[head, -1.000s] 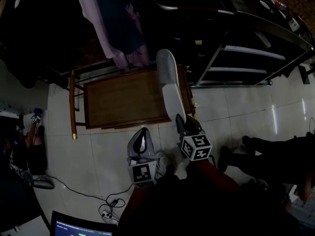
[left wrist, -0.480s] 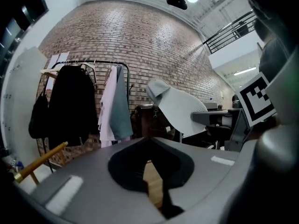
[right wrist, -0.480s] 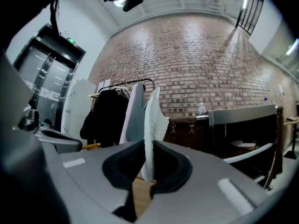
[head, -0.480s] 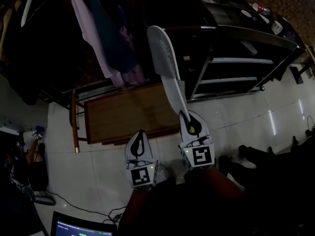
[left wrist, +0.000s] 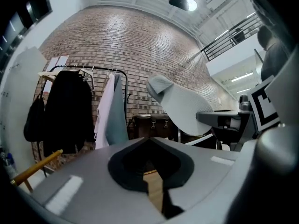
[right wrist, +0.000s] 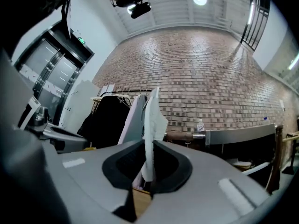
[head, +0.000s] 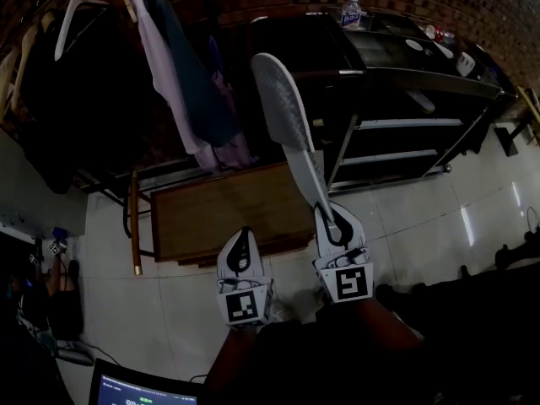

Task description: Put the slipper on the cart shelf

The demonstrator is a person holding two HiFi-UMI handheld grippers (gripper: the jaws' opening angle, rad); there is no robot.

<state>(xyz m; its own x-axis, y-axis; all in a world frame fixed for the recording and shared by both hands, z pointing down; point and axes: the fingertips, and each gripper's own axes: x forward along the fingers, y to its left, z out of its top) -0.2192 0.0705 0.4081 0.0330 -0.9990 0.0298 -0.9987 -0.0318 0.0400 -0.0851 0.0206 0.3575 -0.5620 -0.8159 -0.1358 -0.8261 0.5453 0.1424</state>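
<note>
A long white slipper (head: 283,108) sticks up and away from my right gripper (head: 326,215), whose jaws are shut on its near end. Its far end reaches up in front of the black cart (head: 422,125) and its metal shelves. In the right gripper view the slipper (right wrist: 150,125) stands edge-on between the jaws of that gripper (right wrist: 147,171). My left gripper (head: 242,250) hangs beside it on the left, shut and holding nothing. From the left gripper view, the slipper (left wrist: 187,106) shows broadside to the right, beyond the gripper (left wrist: 152,174), with the cart (left wrist: 219,118) behind it.
A low wooden table (head: 228,209) stands on the tiled floor below both grippers. A clothes rack with hanging garments (head: 181,83) fills the left. A water bottle (head: 351,11) and small items sit on the cart's top. A brick wall runs behind.
Both grippers have risen. The slipper has gone up from over the wooden table to the height of the cart's shelves, still gripped by the right gripper.
</note>
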